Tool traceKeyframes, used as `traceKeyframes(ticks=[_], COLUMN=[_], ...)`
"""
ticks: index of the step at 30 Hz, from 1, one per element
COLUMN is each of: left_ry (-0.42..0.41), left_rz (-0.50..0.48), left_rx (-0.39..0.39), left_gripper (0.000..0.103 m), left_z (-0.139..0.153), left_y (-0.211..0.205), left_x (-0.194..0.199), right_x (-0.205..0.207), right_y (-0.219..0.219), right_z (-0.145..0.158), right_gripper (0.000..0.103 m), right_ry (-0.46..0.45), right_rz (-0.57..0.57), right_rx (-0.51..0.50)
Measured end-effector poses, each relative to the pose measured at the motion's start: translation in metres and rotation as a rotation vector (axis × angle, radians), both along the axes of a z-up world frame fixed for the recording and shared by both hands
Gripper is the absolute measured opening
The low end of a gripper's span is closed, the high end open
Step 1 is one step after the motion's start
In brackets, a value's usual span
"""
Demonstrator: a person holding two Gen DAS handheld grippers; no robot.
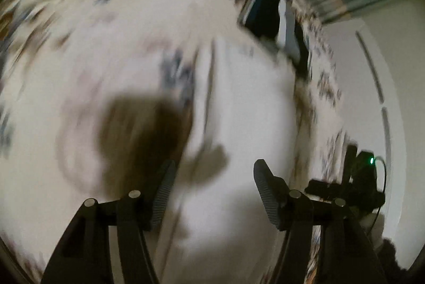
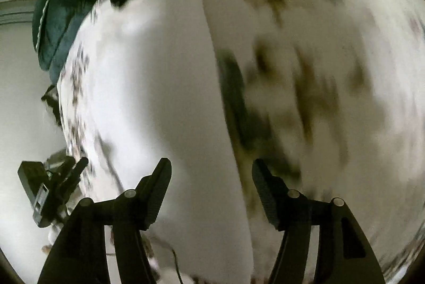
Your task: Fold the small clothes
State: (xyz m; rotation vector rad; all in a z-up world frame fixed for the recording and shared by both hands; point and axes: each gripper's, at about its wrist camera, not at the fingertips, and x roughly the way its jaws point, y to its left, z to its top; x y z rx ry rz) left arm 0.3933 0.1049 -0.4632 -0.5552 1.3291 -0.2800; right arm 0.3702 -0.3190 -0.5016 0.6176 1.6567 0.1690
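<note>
Both views are blurred by motion. A white garment (image 1: 247, 103) lies flat on a floral bedsheet (image 1: 79, 39); it also shows in the right wrist view (image 2: 164, 87). My left gripper (image 1: 213, 172) is open and empty above the white garment. My right gripper (image 2: 211, 169) is open and empty above the garment's right edge. The right gripper shows at the right of the left wrist view (image 1: 353, 177), and the left gripper at the lower left of the right wrist view (image 2: 53, 185).
A dark garment with white parts (image 1: 271, 15) lies at the far edge of the bed. A dark green cloth (image 2: 61, 15) lies at the bed's far left corner. The bedsheet (image 2: 332, 71) has brown floral print. A white wall (image 1: 358, 87) borders the bed.
</note>
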Motion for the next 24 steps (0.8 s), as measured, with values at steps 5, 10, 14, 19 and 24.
traceKeyframes(ticks=[5,10,14,19,24], left_ry=[0.185,0.289,0.216,0.096,0.057], left_rz=[-0.047,-0.040,0.032,0.075,0.089], left_rx=[0.121,0.180,0.214,0.204,0.187], left_gripper=[0.063,0.060,0.007,0.007,0.006], left_z=[-0.022,-0.064,-0.056,-0.019,-0.006], left_y=[-0.023,-0.043,-0.045,-0.044,-0.034], left_x=[-0.106,-0.171,-0.191,-0.207,-0.223], right_x=[-0.119,-0.218,-0.252,-0.269,-0.291], right_y=[0.002,0.016,0.032,0.032,0.039], right_z=[-0.014,-0.048,-0.068,-0.054,-0.033], right_gripper=[0.065,0.065,0.036,0.005,0.004], right_ry=[0.102,0.197,0.208,0.151,0.123], right_rz=[-0.008,-0.023,-0.094,-0.140,-0.066], right_rx=[0.044,0.066,0.086,0.026,-0.058])
